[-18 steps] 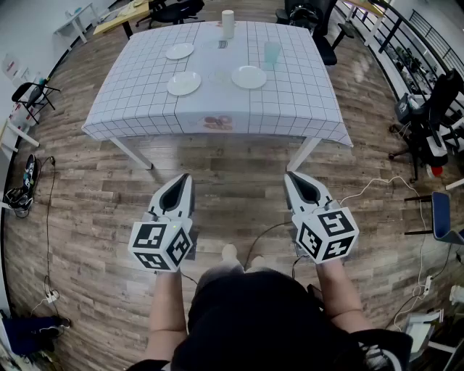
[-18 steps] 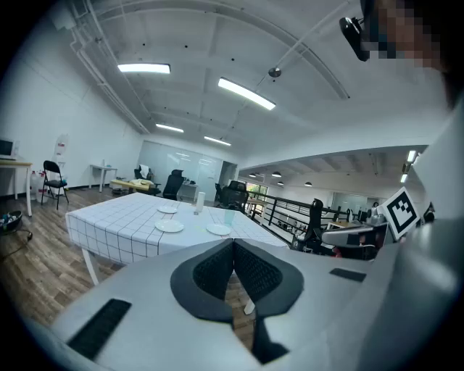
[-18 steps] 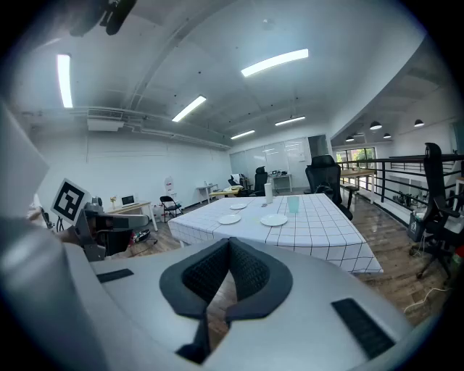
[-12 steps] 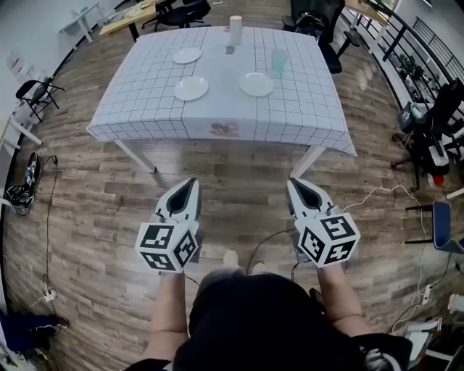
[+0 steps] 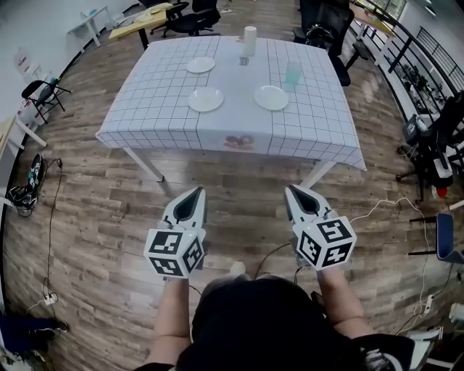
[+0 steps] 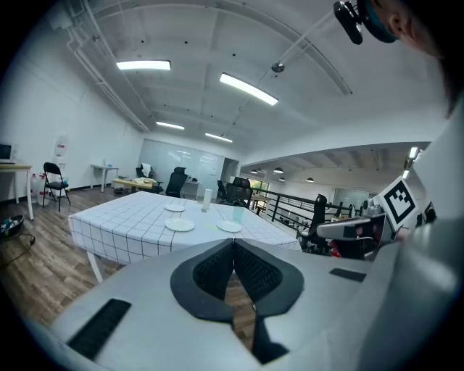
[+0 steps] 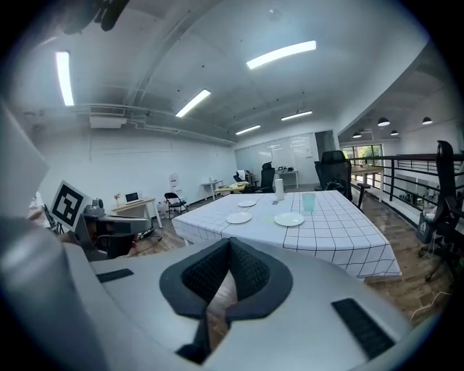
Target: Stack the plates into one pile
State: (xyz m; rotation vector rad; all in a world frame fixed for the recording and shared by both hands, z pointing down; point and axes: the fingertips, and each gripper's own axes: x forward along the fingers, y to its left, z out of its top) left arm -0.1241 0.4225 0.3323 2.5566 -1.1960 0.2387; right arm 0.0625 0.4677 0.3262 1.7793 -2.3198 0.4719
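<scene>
Three white plates lie apart on a table with a white checked cloth (image 5: pixel 145 109): one far left (image 5: pixel 201 64), one near left (image 5: pixel 206 99), one at the right (image 5: pixel 271 97). The same plates show in the left gripper view (image 6: pixel 179 225) and the right gripper view (image 7: pixel 288 219). My left gripper (image 5: pixel 196 190) and right gripper (image 5: pixel 293 189) hang side by side over the wooden floor, well short of the table's near edge. The jaws of both are shut with nothing between them.
A pale green cup (image 5: pixel 293 72), a white cylinder (image 5: pixel 250 40) and a small dark item (image 5: pixel 243 61) also stand on the table. Office chairs (image 5: pixel 319 18) stand behind it, a black chair (image 5: pixel 40 93) at the left, a railing (image 5: pixel 406 43) at the right. Cables (image 5: pixel 51 217) lie on the floor.
The table has slid right and lower in the head view, coming a little closer. Both grippers stay shut and keep their places side by side.
</scene>
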